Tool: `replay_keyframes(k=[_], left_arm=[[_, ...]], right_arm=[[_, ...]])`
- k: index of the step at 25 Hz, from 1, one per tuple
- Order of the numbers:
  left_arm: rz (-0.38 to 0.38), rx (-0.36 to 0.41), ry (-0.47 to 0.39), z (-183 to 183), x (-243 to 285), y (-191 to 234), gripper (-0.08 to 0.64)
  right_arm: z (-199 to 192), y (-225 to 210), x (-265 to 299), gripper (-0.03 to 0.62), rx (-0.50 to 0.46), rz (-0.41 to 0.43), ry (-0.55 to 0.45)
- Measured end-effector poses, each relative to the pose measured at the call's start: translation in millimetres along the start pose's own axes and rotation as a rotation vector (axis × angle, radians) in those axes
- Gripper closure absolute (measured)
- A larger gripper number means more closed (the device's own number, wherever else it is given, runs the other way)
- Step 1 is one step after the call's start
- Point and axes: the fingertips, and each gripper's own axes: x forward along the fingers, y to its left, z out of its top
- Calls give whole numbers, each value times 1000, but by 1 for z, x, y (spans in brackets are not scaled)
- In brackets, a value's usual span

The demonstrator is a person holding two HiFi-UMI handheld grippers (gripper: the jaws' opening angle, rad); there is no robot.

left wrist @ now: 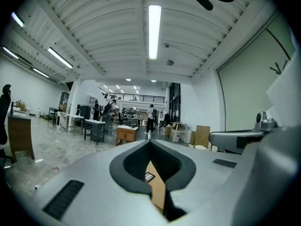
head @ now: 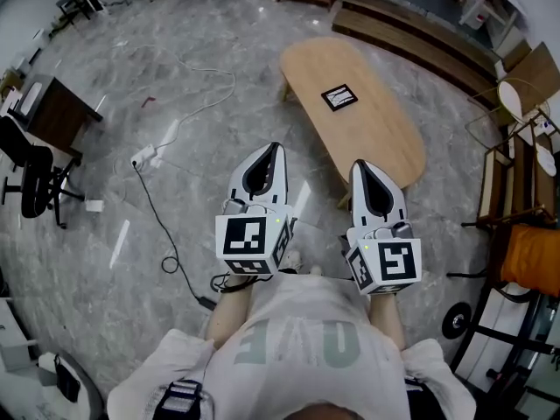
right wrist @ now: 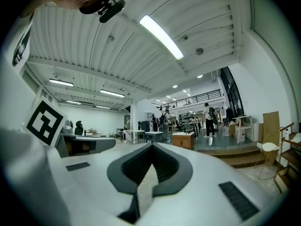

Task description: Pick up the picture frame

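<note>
Our left tool and right tool are smooth white shells with ribbed dark pads, and each is pinched together at the tips on nothing. Well ahead of them the picture frame lies flat on the oval pale-wood surface — a black border round a white middle, its longer edges skewed across the surface's length. Only the head view shows it whole — the left gripper view catches a tan sliver through its pads' hollow, the right only pale floor.
</note>
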Motion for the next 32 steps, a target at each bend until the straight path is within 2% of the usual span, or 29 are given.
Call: replay_keyframes(k=[3, 10, 17, 25, 32], left_arm=[[9, -5, -13, 2, -1, 17, 552], [33, -11, -28, -1, 4, 54, 552], [34, -3, -53, 11, 20, 65, 552], [41, -8, -72, 10, 55, 72, 552], [16, 17, -69, 14, 107, 75, 552]], right_arm=[[2, 9, 9, 594, 15, 14, -15], [-10, 23, 18, 594, -35, 3, -21], [-2, 5, 40, 594, 8, -7, -53], [2, -17, 75, 594, -25, -1, -85], [7, -43, 126, 594, -43, -14, -107]])
